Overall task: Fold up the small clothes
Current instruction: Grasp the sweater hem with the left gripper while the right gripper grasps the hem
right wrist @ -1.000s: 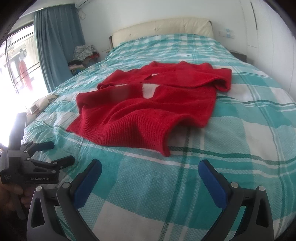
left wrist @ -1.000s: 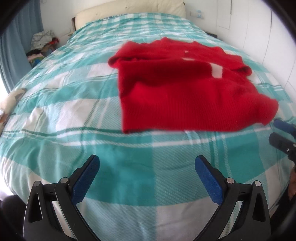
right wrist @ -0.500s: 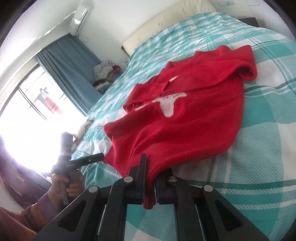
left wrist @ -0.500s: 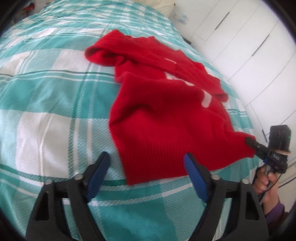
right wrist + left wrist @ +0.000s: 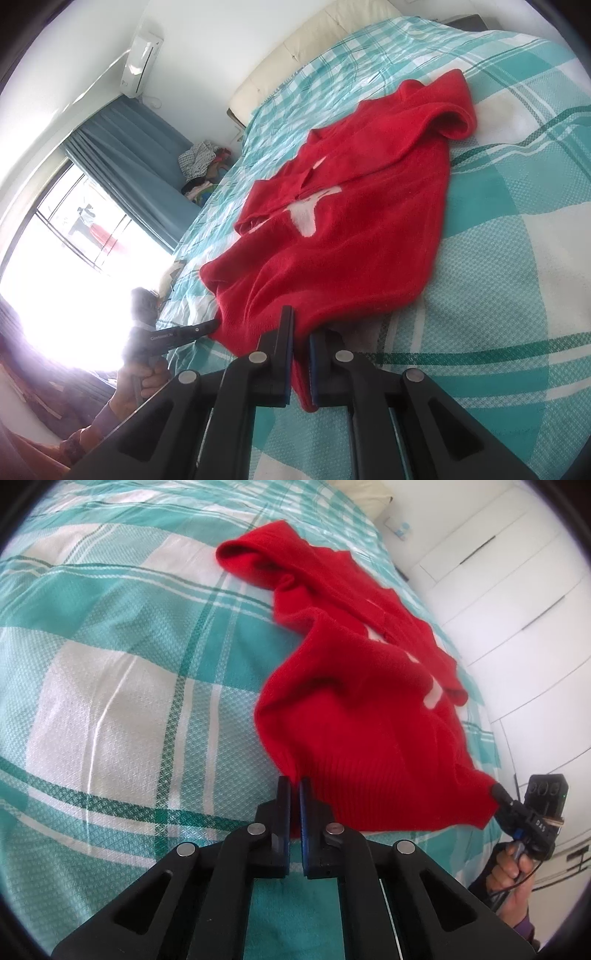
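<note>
Left wrist: gripper (image 5: pixel 294 788) pinches ribbed red knit sweater (image 5: pixel 362 716) (hem corner).

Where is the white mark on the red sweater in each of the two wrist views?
Left wrist: white mark right of centre, on the red sweater.
Right wrist: white mark near centre.
Shared landmark: the cream headboard, top centre-right in the right view, at the top edge in the left.

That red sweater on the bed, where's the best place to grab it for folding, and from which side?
By the two corners of its bottom hem, from the foot of the bed. The red sweater lies flat on the bedspread with that hem nearest, thin enough to pinch. The left gripper and right gripper are each shut on a hem corner.
</note>
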`<state>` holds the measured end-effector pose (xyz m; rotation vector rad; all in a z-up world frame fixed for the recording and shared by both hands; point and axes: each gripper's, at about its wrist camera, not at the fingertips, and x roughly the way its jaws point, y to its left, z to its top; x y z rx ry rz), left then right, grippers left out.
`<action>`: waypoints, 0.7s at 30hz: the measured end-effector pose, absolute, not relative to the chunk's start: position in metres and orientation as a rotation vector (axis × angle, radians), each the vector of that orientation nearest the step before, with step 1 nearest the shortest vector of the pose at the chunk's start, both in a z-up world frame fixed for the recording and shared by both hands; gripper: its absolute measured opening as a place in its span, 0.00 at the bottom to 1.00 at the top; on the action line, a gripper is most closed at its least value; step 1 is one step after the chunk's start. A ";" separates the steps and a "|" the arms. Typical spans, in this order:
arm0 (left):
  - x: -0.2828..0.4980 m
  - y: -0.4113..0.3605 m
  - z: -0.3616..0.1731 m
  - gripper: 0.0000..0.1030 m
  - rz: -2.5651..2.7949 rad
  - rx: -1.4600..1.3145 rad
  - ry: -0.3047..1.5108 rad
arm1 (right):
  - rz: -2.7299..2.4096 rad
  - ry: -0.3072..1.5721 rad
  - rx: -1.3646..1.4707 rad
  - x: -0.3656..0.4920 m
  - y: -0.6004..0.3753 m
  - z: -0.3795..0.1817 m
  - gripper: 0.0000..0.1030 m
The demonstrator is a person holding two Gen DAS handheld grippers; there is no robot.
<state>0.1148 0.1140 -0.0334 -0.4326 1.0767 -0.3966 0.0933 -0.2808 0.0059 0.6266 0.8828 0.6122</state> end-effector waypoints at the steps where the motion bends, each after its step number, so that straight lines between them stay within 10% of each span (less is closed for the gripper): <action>1: 0.107 0.116 -0.024 0.01 -0.416 -0.442 1.056 | 0.623 0.884 0.634 0.090 -0.283 0.009 0.06; 15: 0.049 0.110 -0.029 0.03 -0.458 -0.400 1.152 | 0.531 1.118 0.575 0.083 -0.291 -0.028 0.09; 21: 0.047 0.111 -0.026 0.29 -0.505 -0.439 1.115 | 0.579 1.105 0.630 0.071 -0.287 -0.024 0.42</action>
